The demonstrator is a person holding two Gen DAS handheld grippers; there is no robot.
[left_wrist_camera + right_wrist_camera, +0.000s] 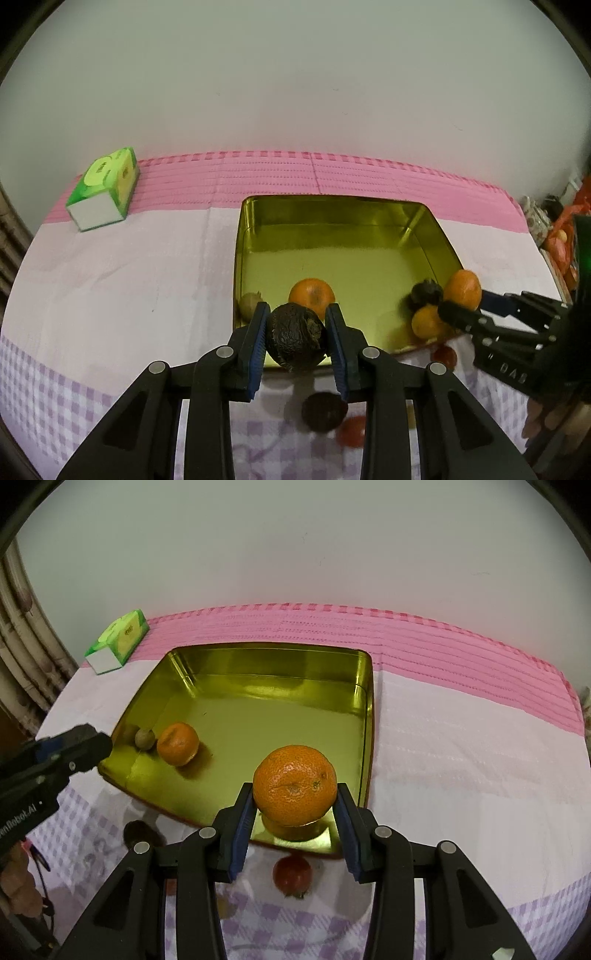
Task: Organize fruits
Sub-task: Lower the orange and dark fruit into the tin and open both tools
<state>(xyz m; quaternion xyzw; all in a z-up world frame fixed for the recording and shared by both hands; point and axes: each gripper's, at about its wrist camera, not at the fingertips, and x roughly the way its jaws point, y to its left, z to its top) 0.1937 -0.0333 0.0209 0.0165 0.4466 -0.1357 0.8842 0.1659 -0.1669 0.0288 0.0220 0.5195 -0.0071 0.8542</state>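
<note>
Pink-checked cloth (461, 738) | left tongs (297, 332) — wrinkled dark fruit (295, 341) | right tongs (295, 805) — orange (295, 784)

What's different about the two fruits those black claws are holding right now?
The left gripper clamps a dark wrinkled fruit; the right gripper clamps an orange. The dark wrinkled fruit is blackish brown with shrivelled skin, while the orange is bright with smooth, finely pitted skin. The orange hangs over the gold tray's near right corner, the dark fruit at its near left edge. Both are roundish and gripped between blue pads.
</note>
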